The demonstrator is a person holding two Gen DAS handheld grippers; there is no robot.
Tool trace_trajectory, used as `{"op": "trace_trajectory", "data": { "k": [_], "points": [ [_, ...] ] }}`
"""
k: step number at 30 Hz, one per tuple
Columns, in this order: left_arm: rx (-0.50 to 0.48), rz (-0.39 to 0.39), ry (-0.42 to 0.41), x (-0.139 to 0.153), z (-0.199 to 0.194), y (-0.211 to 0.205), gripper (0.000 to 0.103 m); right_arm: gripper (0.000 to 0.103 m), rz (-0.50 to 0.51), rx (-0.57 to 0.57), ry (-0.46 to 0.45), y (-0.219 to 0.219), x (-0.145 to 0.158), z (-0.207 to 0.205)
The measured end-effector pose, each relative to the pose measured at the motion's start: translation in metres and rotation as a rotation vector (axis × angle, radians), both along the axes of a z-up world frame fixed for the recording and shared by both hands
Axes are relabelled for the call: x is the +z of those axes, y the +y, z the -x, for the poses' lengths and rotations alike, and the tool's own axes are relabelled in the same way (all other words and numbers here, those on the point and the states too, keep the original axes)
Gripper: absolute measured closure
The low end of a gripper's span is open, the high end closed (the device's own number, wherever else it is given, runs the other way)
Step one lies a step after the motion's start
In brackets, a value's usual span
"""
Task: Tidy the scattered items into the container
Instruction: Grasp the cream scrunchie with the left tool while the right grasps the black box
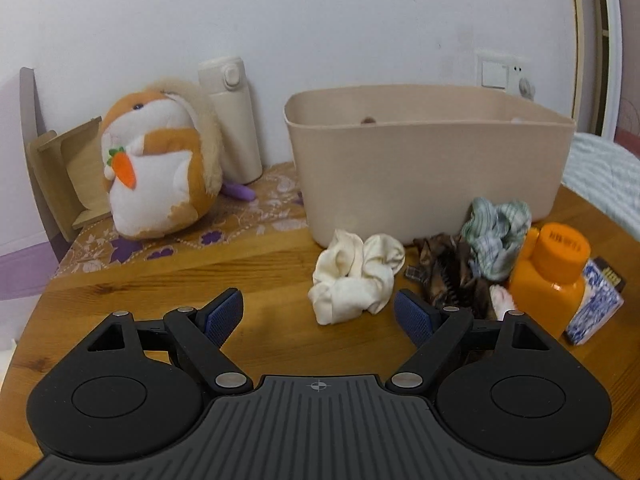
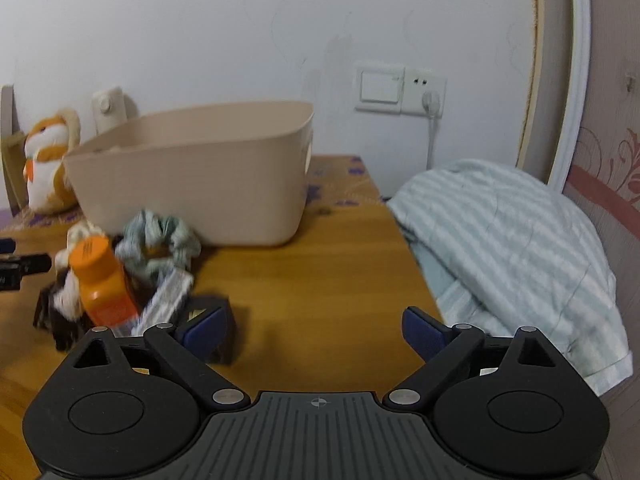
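Ahead of your left gripper (image 1: 319, 312), just beyond and slightly right of the gap between its blue pads, lies the crumpled cream fabric scrunchie (image 1: 355, 276) on the wooden tabletop (image 1: 168, 292). Both sets of tongs stand wide apart with nothing between them. The cream scrunchie is the nearest piece to your left tongs, so that hand looks best placed for it; the thing is a soft ring with no real long axis, and it should squash under a grip from any side. Farther right of the left tongs sit a brown patterned scrunchie (image 1: 444, 272), a green-and-white checked scrunchie (image 1: 498, 236), an orange plastic bottle with a round orange cap (image 1: 550, 280) and a blue-and-white patterned box (image 1: 598, 308), all bunched close together. Behind the pile, well past your left fingertips, stands the open beige plastic tub (image 1: 428, 164) that appears to be the container. Your right gripper (image 2: 314, 330) hovers over bare wood, with that same cluster off to its left, the orange bottle nearest its left pad and a dark, blurred item right behind that pad. None of the scattered items is in the tub yet, as far as the rim lets you see.
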State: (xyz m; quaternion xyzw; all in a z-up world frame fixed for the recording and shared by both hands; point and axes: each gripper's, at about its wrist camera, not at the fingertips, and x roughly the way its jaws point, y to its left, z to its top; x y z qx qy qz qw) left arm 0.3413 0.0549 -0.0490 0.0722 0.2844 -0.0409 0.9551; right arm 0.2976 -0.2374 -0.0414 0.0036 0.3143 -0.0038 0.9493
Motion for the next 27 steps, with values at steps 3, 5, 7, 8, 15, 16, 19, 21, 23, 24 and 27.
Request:
{"op": "trace_trajectory", "data": {
  "k": [3, 5, 7, 8, 15, 16, 19, 21, 23, 24, 27],
  "points": [
    [-0.019, -0.012, 0.003, -0.005, -0.003, -0.001, 0.019, 0.007, 0.020, 0.031, 0.021, 0.008, -0.007, -0.001],
    [-0.031, -0.023, 0.006, -0.009, -0.007, -0.003, 0.019, 0.007, 0.037, 0.054, 0.036, 0.014, -0.012, 0.000],
    [-0.037, -0.024, 0.014, -0.012, -0.012, -0.003, 0.019, 0.007, 0.060, 0.076, 0.048, 0.022, -0.016, -0.001],
    [-0.038, -0.025, 0.017, -0.013, -0.014, -0.003, 0.019, 0.007, 0.069, 0.086, 0.052, 0.025, -0.017, -0.001],
    [-0.050, -0.022, 0.017, -0.020, -0.031, -0.005, 0.019, 0.007, 0.102, 0.121, 0.073, 0.042, -0.023, -0.015],
    [-0.054, -0.025, 0.017, -0.020, -0.033, -0.006, 0.019, 0.007, 0.107, 0.126, 0.075, 0.044, -0.024, -0.018],
    [-0.064, -0.025, 0.015, -0.023, -0.039, -0.007, 0.019, 0.007, 0.118, 0.134, 0.081, 0.049, -0.027, -0.025],
    [-0.072, -0.017, 0.013, -0.024, -0.042, -0.007, 0.019, 0.007, 0.118, 0.130, 0.084, 0.050, -0.030, -0.031],
    [-0.076, -0.012, 0.010, -0.025, -0.045, -0.007, 0.019, 0.008, 0.111, 0.127, 0.087, 0.051, -0.031, -0.036],
    [-0.077, -0.010, 0.010, -0.026, -0.046, -0.007, 0.019, 0.009, 0.107, 0.126, 0.086, 0.051, -0.032, -0.038],
    [-0.085, -0.003, 0.015, -0.027, -0.050, -0.007, 0.019, 0.013, 0.096, 0.127, 0.084, 0.051, -0.032, -0.042]
  ]
}}
